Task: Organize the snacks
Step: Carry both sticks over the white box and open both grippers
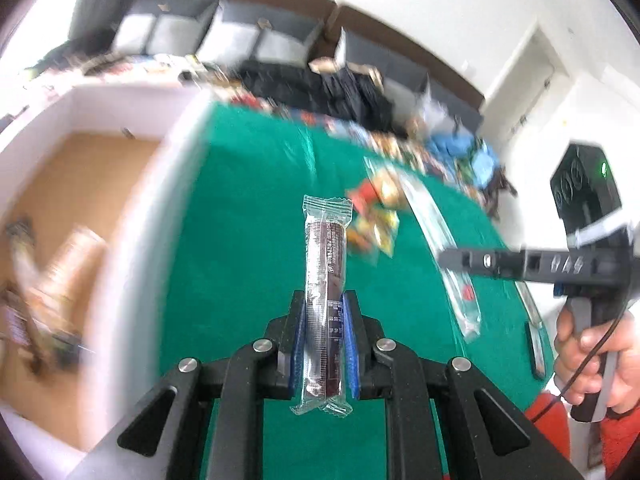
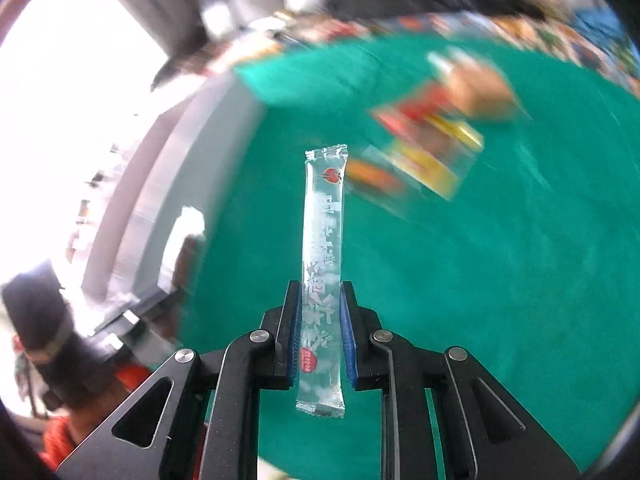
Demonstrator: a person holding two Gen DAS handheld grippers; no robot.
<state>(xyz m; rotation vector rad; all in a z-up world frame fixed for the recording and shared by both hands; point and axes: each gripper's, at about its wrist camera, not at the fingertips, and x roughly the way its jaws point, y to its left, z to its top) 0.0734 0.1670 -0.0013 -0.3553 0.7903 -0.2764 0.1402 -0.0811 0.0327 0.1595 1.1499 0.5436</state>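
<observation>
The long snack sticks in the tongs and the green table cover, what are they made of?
Long dark-filled snack stick: looks like clear glossy plastic film; it is see-through, with crimped zigzag ends. Long pale snack stick: the same shiny film, printed white. Green table cover: probably matte cloth or felt, since nothing glints off it.

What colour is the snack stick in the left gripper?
Dark brown inside a clear wrapper, clearest in the left wrist view.

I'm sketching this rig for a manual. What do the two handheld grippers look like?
Both the left gripper and right gripper are black linkage frames with silver pivot pins and blue ribbed pads. The right one carries a black cable and a green light; the person wears orange.
</observation>
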